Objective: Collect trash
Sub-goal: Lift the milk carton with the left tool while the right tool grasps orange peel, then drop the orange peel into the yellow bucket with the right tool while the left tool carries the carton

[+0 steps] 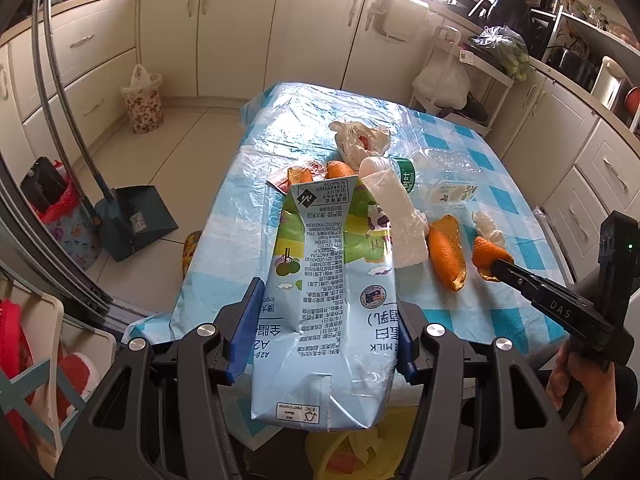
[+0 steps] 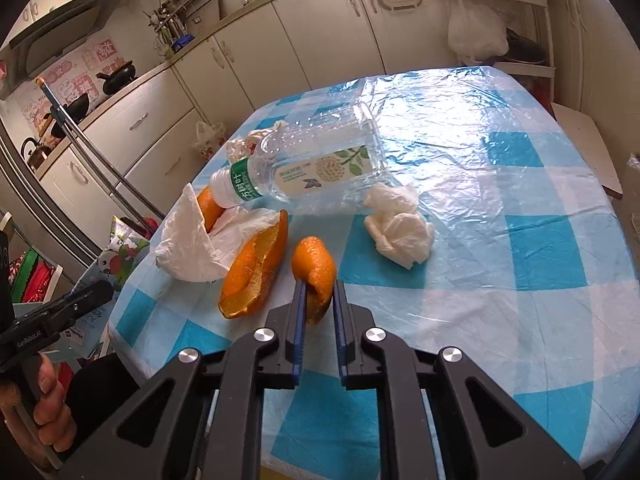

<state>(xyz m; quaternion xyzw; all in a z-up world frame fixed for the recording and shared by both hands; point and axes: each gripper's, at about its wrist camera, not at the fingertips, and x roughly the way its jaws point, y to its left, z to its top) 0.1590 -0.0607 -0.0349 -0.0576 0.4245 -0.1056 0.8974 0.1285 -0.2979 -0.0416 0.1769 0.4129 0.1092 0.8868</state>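
Note:
My left gripper (image 1: pixel 324 324) is shut on a flattened light-blue milk carton (image 1: pixel 332 280) and holds it above the table's near edge, over a yellow bin (image 1: pixel 360 452). My right gripper (image 2: pixel 320 300) is shut on a small orange peel (image 2: pixel 316 270) on the blue-checked tablecloth (image 2: pixel 540 248); it also shows in the left wrist view (image 1: pixel 492 258). A larger orange peel (image 2: pixel 256 268) lies just left of it. A clear plastic bottle (image 2: pixel 304 164) lies on its side behind. A crumpled white tissue (image 2: pixel 400 224) and a white plastic bag (image 2: pixel 192 240) lie nearby.
A crumpled clear bag (image 1: pixel 360 140), sauce packets (image 1: pixel 292 178) and more peel (image 1: pixel 340 170) lie farther along the table. A dustpan (image 1: pixel 136 220) and a floral bin (image 1: pixel 142 104) stand on the floor at left. White cabinets (image 1: pixel 240 32) ring the room.

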